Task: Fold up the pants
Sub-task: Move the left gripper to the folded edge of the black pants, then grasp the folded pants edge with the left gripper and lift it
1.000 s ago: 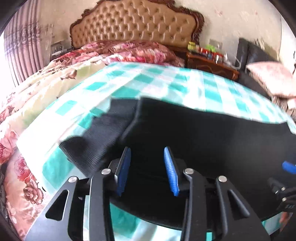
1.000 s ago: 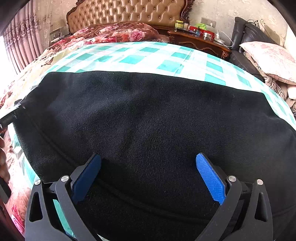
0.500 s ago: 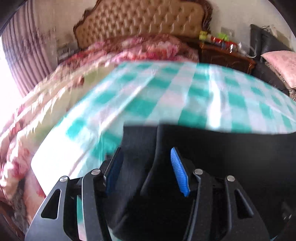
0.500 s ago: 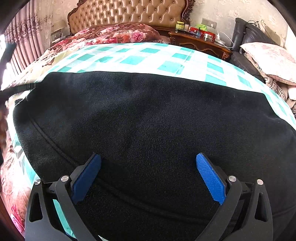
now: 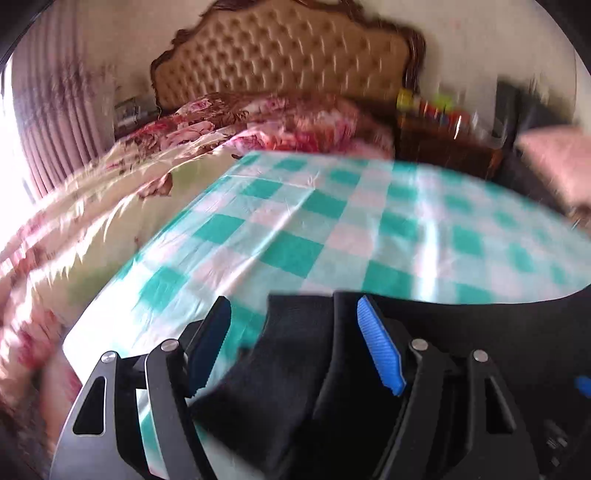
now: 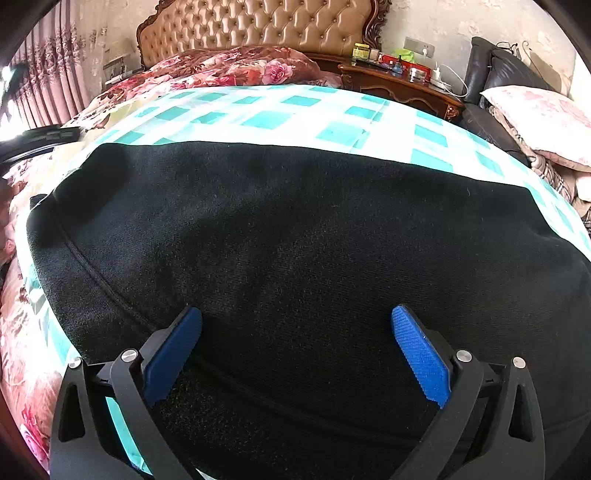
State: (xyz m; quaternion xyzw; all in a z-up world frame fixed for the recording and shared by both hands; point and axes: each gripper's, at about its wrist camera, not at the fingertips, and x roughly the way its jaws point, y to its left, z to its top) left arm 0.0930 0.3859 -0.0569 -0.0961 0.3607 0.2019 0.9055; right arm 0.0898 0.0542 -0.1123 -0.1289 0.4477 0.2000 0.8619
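The black pants [image 6: 295, 240] lie spread on a teal-and-white checkered sheet [image 6: 266, 114] on the bed. My right gripper [image 6: 295, 347] is wide open, low over the near part of the pants, with nothing between its blue pads. In the blurred left wrist view, my left gripper [image 5: 291, 339] is open over the left end of the pants [image 5: 295, 369]. A raised ribbed end of the fabric sits between the jaws, and the pads do not press it. The far edge of the pants runs across that view.
A floral quilt [image 5: 92, 206] lies left of the sheet, with a tufted headboard [image 6: 258, 26] behind. A wooden nightstand [image 6: 399, 85] with bottles stands at the back right. A pink pillow [image 6: 535, 118] and dark cushions lie at the right.
My left gripper has opened wider and swung left with strong blur; the ribbed end of the pants now sits loose between its pads. The right gripper has hardly moved.
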